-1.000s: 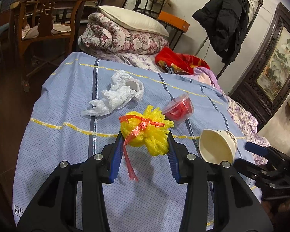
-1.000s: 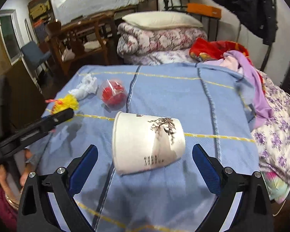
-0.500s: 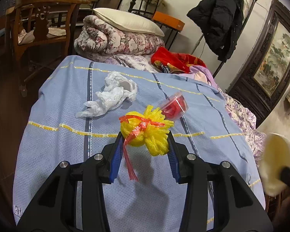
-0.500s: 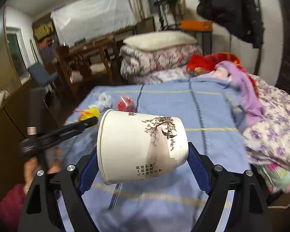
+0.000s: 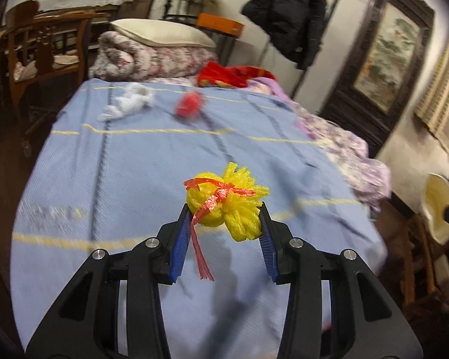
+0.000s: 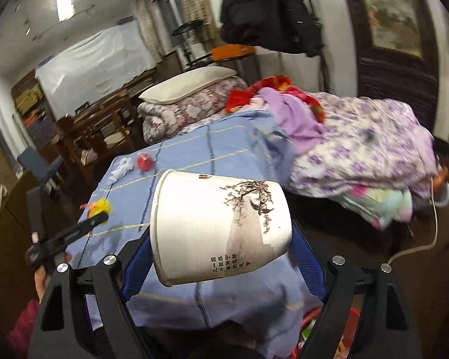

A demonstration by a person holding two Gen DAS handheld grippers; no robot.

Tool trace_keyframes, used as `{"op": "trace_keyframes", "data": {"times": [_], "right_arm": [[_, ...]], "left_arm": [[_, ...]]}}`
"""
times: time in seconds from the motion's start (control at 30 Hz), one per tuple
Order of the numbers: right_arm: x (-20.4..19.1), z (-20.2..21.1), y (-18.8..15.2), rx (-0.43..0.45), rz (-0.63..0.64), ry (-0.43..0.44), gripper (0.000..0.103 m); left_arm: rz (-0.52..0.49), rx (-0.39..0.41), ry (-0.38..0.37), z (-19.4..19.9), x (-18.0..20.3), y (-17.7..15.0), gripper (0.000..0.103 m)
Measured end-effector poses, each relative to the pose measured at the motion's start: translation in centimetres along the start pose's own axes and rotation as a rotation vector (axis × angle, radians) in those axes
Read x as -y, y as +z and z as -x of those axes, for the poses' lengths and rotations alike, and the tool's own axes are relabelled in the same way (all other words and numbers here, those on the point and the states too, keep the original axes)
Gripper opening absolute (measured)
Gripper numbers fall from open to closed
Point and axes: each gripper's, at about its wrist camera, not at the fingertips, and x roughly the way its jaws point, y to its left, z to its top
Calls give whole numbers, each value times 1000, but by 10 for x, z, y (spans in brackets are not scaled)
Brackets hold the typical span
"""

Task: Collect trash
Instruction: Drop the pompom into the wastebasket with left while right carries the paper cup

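Note:
My left gripper is shut on a yellow foam net tied with a red string, held above the blue bedspread. My right gripper is shut on a white paper cup with an ink branch print; the cup lies sideways between the blue pads, off the bed's near corner. The left wrist view shows that cup at the far right. A crumpled white bag and a red lidded container lie far back on the bed. The right wrist view shows the left gripper, a hand holding it.
A folded flowered quilt with a pillow sits at the bed's head, beside red and purple clothes. A wooden chair stands to the left. A black coat hangs behind. Something red shows below the right gripper.
The right gripper shut on the paper cup, lifted it off the bed and drew back past the bed's corner. The left gripper pulled back with the yellow net; bag and red container look farther.

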Motion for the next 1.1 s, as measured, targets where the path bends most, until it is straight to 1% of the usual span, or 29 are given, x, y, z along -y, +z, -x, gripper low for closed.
{"op": "trace_keyframes", "data": {"times": [0.13, 0.27, 0.4, 0.53, 0.6, 0.73, 0.93, 0.97, 1.0, 1.07, 1.1], "right_arm": [[21, 29, -12, 29, -42, -9, 83], [38, 54, -23, 50, -59, -14, 83], [54, 74, -31, 64, -71, -18, 83], [78, 86, -42, 54, -105, -24, 83], [92, 88, -49, 41, -125, -36, 83], [128, 74, -66, -30, -195, -53, 83], [175, 29, -106, -165, -289, -118, 84], [183, 20, -113, -196, -306, -127, 84], [195, 1, -128, -259, -330, -149, 84], [209, -20, -146, -325, -359, -184, 90], [218, -36, -161, -383, -389, -212, 90]], "left_arm": [[-46, 14, -63, 28, 41, -8, 43], [-99, 21, -100, 46, 78, -13, 43], [-126, 8, -156, 56, 111, -20, 43], [-175, -8, -181, 57, 144, -34, 43], [-197, -27, -198, 53, 160, -42, 43], [-245, -97, -233, 34, 192, -60, 43], [-320, -193, -238, 0, 229, -84, 43], [-325, -206, -239, -4, 232, -88, 43], [-331, -226, -240, -11, 236, -92, 43], [-336, -256, -243, -20, 241, -98, 43], [-339, -270, -243, -24, 244, -101, 43]]}}
